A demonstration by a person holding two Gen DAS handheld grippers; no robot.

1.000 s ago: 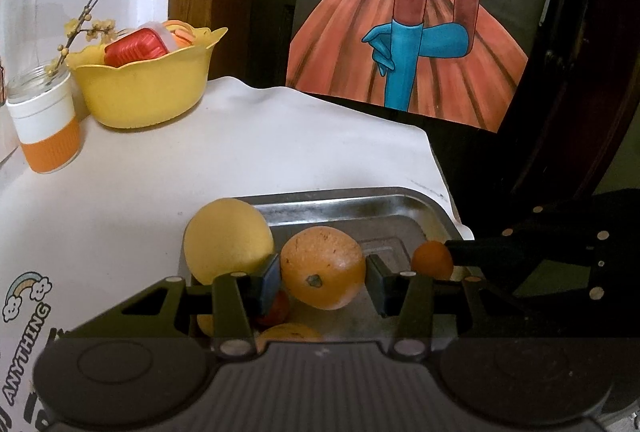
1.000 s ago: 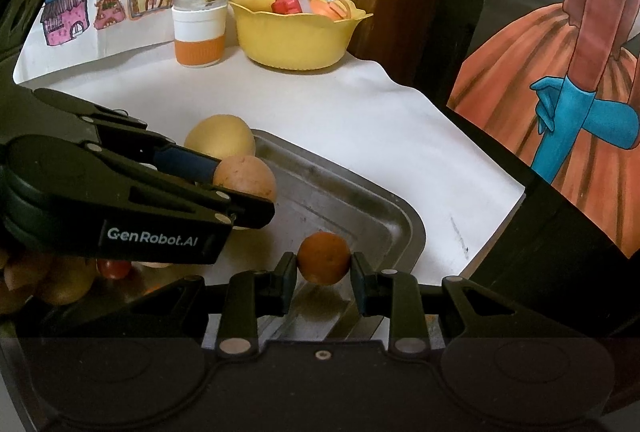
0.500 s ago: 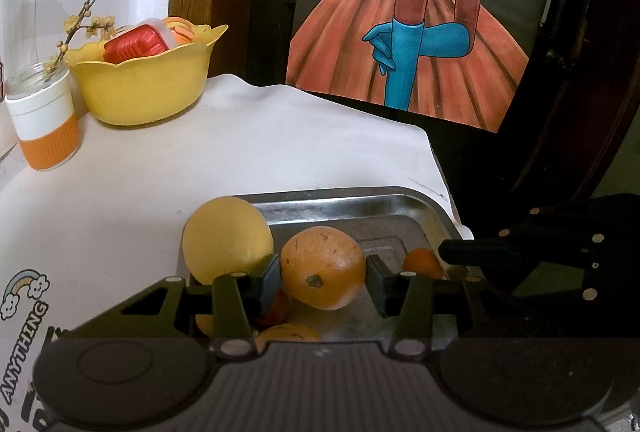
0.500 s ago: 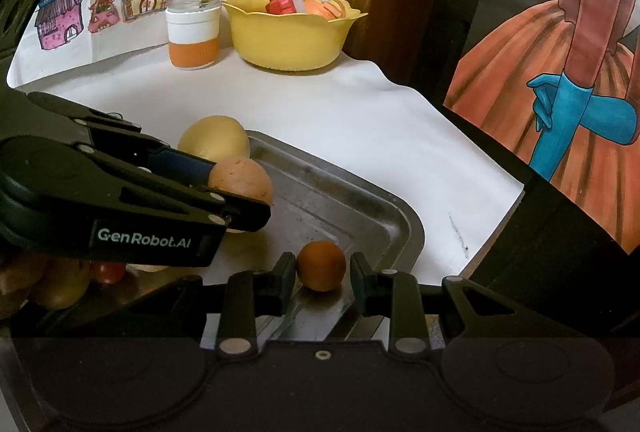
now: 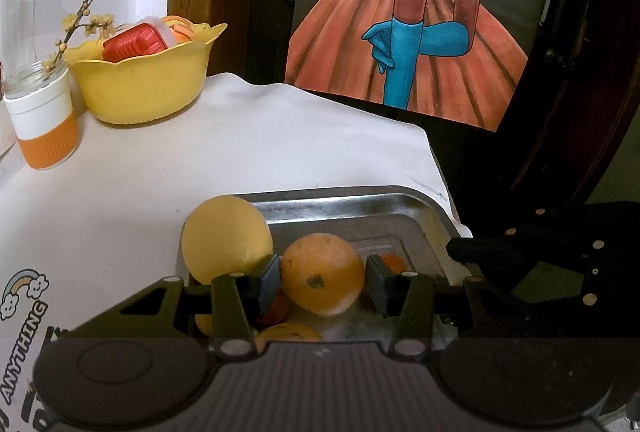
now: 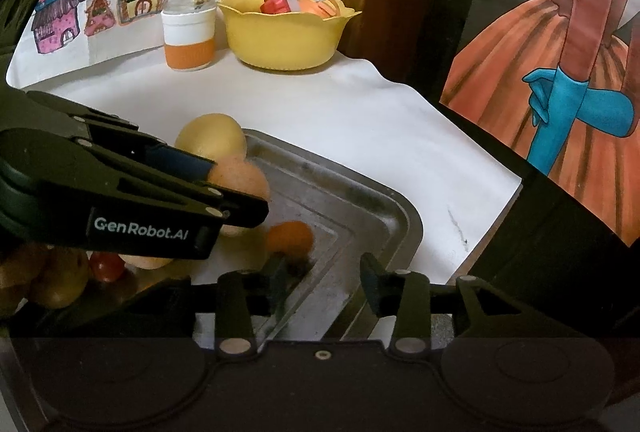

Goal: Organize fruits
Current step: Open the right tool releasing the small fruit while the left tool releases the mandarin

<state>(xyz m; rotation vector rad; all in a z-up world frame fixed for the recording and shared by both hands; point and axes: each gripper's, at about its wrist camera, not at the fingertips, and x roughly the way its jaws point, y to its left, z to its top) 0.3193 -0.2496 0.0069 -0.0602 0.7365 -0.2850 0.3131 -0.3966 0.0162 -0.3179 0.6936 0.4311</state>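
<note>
Left gripper (image 5: 322, 278): clamped on large orange (image 5: 322, 274) above metal tray (image 6: 400, 208). Right gripper (image 6: 322, 282): fingers apart; small orange (image 6: 290, 238) lay free in tray. Best handling: lower orange gently, release only once seated.

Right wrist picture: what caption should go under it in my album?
Right gripper open over the metal tray, a small orange lying just past its fingers.

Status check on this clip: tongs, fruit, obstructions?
Left tongs shut on large orange. Right tongs open, small orange fruit loose in metal tray. Nothing blocking.
</note>
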